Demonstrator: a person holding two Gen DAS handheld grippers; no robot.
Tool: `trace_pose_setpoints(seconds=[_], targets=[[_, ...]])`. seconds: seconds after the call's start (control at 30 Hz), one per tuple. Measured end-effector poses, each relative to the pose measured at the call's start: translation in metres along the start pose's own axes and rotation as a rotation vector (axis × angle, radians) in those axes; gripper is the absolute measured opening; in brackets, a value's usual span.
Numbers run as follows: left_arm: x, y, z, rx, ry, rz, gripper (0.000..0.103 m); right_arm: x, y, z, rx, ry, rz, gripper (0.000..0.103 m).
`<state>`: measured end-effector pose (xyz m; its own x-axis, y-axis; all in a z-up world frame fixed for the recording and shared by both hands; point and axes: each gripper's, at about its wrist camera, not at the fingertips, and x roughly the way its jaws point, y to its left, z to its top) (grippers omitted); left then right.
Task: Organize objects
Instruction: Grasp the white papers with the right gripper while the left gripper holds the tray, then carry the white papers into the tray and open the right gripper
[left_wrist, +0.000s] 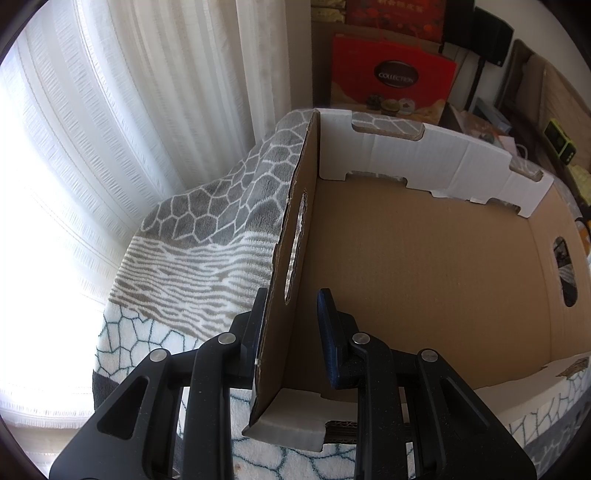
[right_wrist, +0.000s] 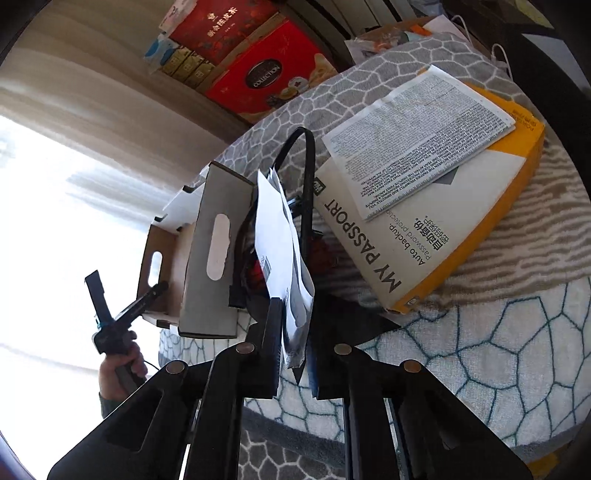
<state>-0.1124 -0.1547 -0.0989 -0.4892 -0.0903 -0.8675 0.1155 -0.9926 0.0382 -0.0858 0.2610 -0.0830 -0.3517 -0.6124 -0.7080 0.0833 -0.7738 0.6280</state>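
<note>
An open cardboard box (left_wrist: 424, 258) sits on a patterned blanket; its inside looks empty. My left gripper (left_wrist: 293, 332) is open and straddles the box's left wall (left_wrist: 295, 236), one finger outside, one inside. In the right wrist view the same box (right_wrist: 207, 251) stands at left, with the left gripper (right_wrist: 110, 310) held at its far wall. My right gripper (right_wrist: 293, 350) is shut on a white plastic bag (right_wrist: 284, 258) holding papers and a black cable (right_wrist: 306, 166), lifted beside the box.
A yellow and white "MY PASSPORT" box (right_wrist: 424, 221) with a printed leaflet (right_wrist: 417, 144) on it lies on the blanket (right_wrist: 498, 332) at right. Red gift boxes (right_wrist: 269, 74) stand behind against the wall. A curtain (left_wrist: 110, 129) hangs at left.
</note>
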Motion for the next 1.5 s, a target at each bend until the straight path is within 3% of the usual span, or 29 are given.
trace_pose_setpoints(seconds=[0.13, 0.33, 0.57, 0.93, 1.23, 1.5], targets=[[0.0, 0.0, -0.001, -0.002, -0.002, -0.002, 0.023, -0.008, 0.01, -0.001, -0.029, -0.022, -0.023, 0.007], [0.0, 0.002, -0.001, 0.004, -0.004, 0.008, 0.017, -0.025, 0.036, 0.006, -0.073, -0.049, 0.015, 0.005], [0.0, 0.008, 0.0, -0.004, -0.001, -0.002, 0.012, -0.015, 0.085, 0.017, -0.165, -0.013, 0.062, 0.005], [0.001, 0.009, 0.001, -0.01, 0.0, -0.001, 0.012, 0.071, 0.147, 0.027, -0.311, 0.139, 0.021, 0.005], [0.001, 0.009, 0.001, -0.007, -0.001, 0.001, 0.012, 0.131, 0.156, 0.047, -0.362, 0.254, -0.046, 0.006], [0.001, 0.009, 0.001, -0.006, -0.001, 0.0, 0.012, 0.152, 0.152, 0.065, -0.395, 0.254, -0.167, 0.016]])
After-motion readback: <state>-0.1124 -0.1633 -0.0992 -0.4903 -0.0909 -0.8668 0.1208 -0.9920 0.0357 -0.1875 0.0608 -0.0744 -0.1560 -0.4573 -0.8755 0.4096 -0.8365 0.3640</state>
